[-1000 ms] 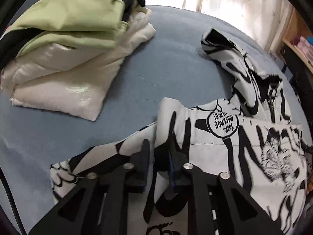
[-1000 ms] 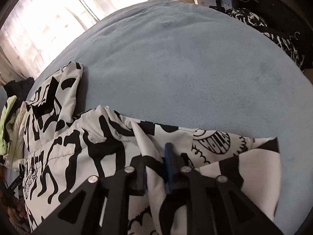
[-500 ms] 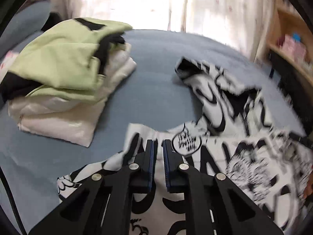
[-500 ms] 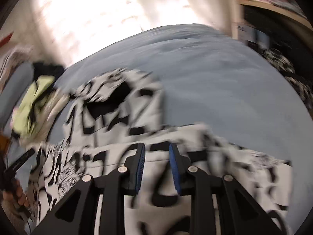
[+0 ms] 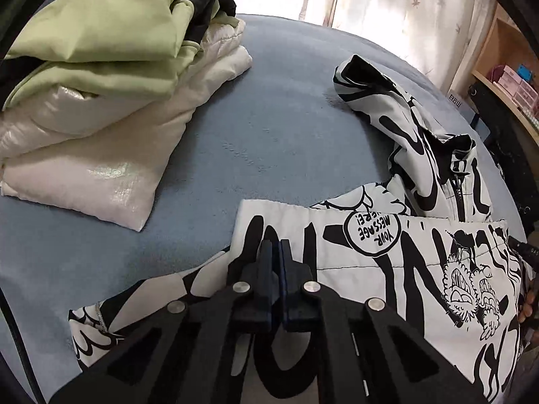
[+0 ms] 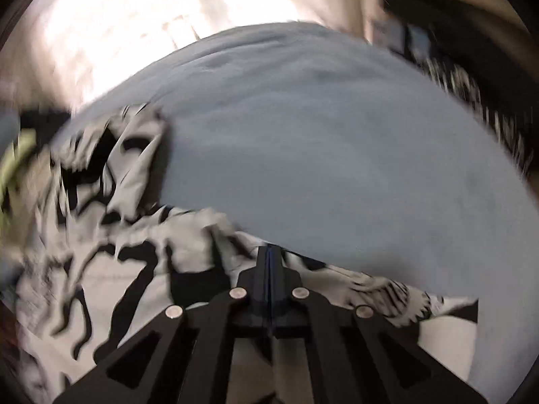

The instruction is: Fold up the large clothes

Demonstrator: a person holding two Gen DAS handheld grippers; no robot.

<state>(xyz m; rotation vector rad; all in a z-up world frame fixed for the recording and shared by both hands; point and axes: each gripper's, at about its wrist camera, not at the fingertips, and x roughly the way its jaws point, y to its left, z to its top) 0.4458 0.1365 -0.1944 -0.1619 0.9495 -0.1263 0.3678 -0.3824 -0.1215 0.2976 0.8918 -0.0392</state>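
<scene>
on the blue bed cover [image 5: 262, 141]: black-and-white printed jacket [image 5: 421, 256], partly folded, sleeve trailing away toward the curtain, cartoon print and a speech bubble facing up. left gripper [image 5: 277, 252] angled down over the folded edge, jaws pressed together, nothing visibly pinched. right gripper [image 6: 269, 256] tilted down at the jacket's far edge, blurred, jaws just closed; cloth between them: cannot tell.

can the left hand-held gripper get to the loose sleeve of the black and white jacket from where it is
Probably yes. The left hand-held gripper, jaws shut, sits at the folded edge of the black and white jacket; only bare blue bedcover lies between it and the sleeve, and the folded pile is off to the side.
</scene>
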